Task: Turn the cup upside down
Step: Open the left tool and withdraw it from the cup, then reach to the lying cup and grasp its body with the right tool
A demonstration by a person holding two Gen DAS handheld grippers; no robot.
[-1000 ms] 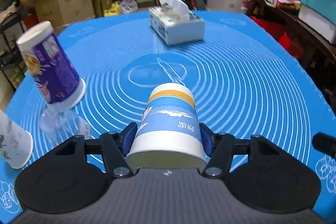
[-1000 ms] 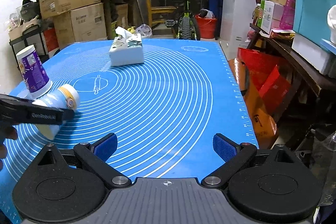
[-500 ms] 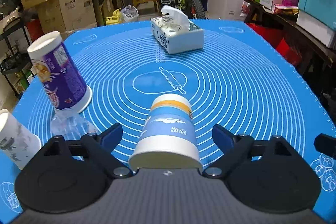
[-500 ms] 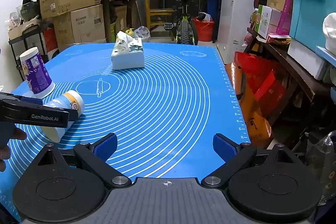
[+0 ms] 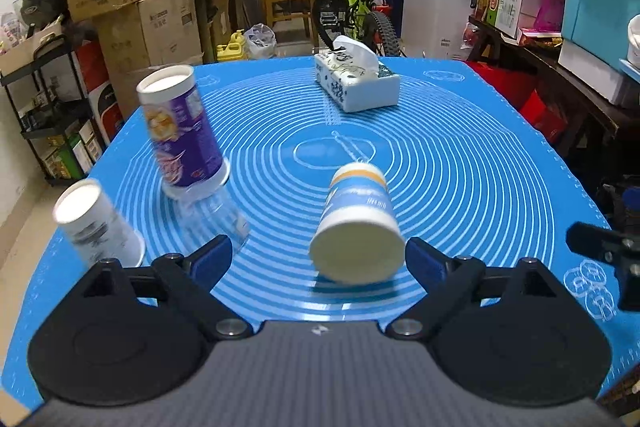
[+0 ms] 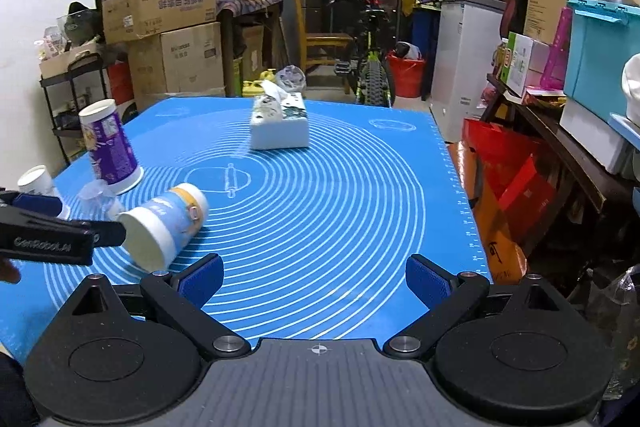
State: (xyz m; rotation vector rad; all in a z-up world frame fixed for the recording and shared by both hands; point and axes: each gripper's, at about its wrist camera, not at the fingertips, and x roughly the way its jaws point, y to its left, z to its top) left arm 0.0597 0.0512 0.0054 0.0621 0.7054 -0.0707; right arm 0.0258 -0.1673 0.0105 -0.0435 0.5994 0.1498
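The left hand-held gripper (image 5: 318,261) has let go and now gapes wide and empty, leaving the cup (image 5: 357,223) at lower centre on its side on the desk (image 5: 480,163), not yet upside down.

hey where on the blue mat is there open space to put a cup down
Free: the mat right of the blue-and-white cup and in front of the tissue box, out to its right edge. Crowded: the left side, where the purple cup, white cup and clear cup cluster.
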